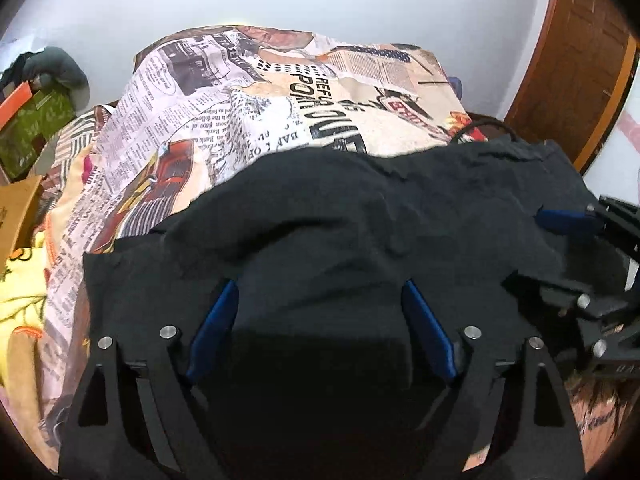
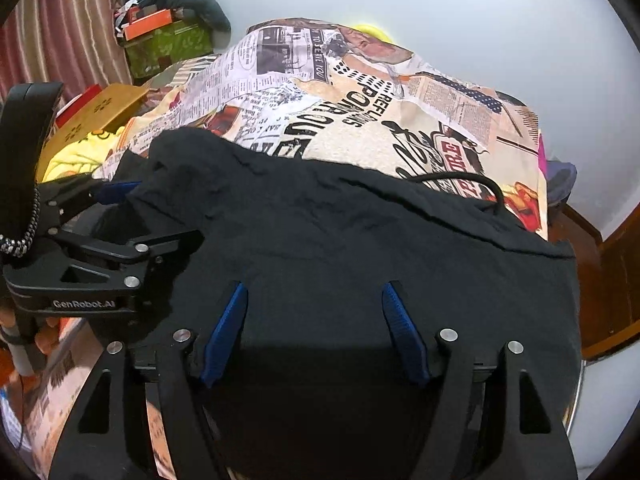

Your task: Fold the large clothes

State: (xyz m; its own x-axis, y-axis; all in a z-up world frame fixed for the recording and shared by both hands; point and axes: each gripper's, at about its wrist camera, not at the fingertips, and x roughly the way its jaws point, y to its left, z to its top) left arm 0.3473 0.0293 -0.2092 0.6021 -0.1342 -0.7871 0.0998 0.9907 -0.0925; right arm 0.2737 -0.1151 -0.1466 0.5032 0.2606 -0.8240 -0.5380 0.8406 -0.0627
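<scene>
A large black garment (image 1: 360, 220) lies spread across the near half of a bed covered by a newspaper-print sheet (image 1: 224, 112). My left gripper (image 1: 320, 286) hovers over the garment's near part, open, its blue pads (image 1: 216, 320) wide apart with only flat cloth beneath. My right gripper (image 2: 315, 286) stands open the same way over the garment (image 2: 360, 232), further right. Each gripper appears at the edge of the other's view: the right gripper (image 1: 568, 220) at the far right, the left gripper (image 2: 152, 212) at the left, both with jaws apart.
A black cable (image 2: 460, 180) loops on the sheet just beyond the garment's far edge. A green box (image 2: 168, 48), a cardboard box (image 2: 100, 112) and yellow cloth (image 2: 80, 156) crowd the bed's left side. A wooden door (image 1: 580, 80) stands at right, a white wall behind.
</scene>
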